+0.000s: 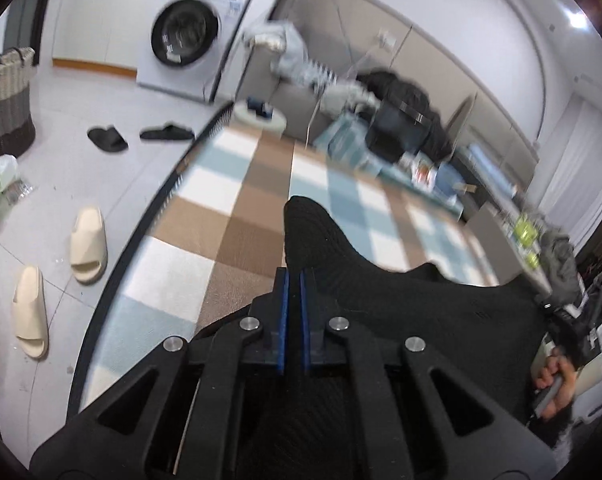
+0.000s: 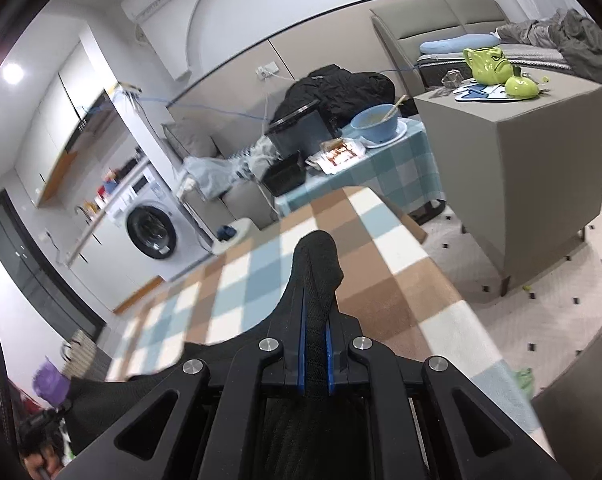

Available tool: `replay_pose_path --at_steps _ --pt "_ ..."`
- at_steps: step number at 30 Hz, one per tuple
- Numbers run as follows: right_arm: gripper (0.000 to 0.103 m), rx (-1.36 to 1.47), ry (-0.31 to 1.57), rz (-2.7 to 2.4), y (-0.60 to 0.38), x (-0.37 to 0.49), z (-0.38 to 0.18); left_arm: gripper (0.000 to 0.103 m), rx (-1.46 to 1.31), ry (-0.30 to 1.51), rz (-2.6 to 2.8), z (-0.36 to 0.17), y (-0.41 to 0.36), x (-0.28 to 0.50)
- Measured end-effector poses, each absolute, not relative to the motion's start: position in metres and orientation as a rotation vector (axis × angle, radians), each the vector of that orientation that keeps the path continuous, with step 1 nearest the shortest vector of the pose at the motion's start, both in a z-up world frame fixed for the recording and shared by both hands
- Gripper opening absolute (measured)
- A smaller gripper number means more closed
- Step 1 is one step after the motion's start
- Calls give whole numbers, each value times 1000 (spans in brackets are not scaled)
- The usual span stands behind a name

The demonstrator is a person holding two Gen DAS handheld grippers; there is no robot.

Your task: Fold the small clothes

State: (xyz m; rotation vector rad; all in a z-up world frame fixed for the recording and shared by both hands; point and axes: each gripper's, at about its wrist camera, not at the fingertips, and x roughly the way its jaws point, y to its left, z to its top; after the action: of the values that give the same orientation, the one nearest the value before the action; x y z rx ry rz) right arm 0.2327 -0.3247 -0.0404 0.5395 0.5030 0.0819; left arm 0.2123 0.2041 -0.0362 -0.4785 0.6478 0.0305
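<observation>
A black knit garment is seen stretched over the checked cloth on the table, spanning btwn both grippers.

Left wrist view: the left gripper is shown w/ its blue pads nearly together; black fabric rises just past the tips and drapes off to the right, but whether any of it is pinched cannot be told from this view. At the lower right edge a hand is seen wrapped round the other tool's handle. Only this view gives the floor at left: a washing machine, a woven basket, black slippers and cream slippers.

Right wrist view: the right gripper is shown clenched on the garment; a band of fabric runs btwn the blue pads and a folded tip sticks out beyond them. The rest trails off to the lower left. Only here are seen a grey cabinet w/ a green mug on top, and a blue bowl on a side table behind.
</observation>
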Motion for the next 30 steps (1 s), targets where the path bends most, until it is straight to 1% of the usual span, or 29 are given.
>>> replay_pose_path --at_steps 2,4,5,6,7,8,10,11,13,16,21,25,28,30 --pt "7 545 485 89 -320 236 -36 3 -482 601 55 -24 207 189" --pt "7 533 496 82 -311 244 -33 3 -495 593 91 -21 215 173" --pt "13 522 513 73 -306 250 -34 3 -510 602 112 -23 220 169" --pt "25 519 550 50 -303 256 -38 3 -529 617 133 -27 226 166" --pt "32 525 579 35 -301 259 -41 3 -549 643 155 -35 232 166" --pt "36 546 609 30 -301 261 -46 3 -570 677 182 -43 238 167" --pt "36 539 637 33 -302 259 -49 5 -608 723 215 -55 249 165" --pt "36 522 646 26 -302 257 -49 8 -619 740 228 -59 253 163" --pt "39 488 669 7 -307 247 -48 30 -649 772 222 -66 259 156" --pt "40 473 716 -12 -319 232 -51 42 -651 783 201 -70 258 140" --pt "40 456 784 -7 -324 198 -63 44 -634 843 142 -83 235 108" --pt "40 398 826 59 -304 174 -73 44 -577 908 70 -94 203 75" --pt "40 332 843 80 -287 167 -81 44 -617 984 31 -108 187 63" --pt "40 324 851 77 -283 165 -84 44 -616 976 11 -106 180 56"
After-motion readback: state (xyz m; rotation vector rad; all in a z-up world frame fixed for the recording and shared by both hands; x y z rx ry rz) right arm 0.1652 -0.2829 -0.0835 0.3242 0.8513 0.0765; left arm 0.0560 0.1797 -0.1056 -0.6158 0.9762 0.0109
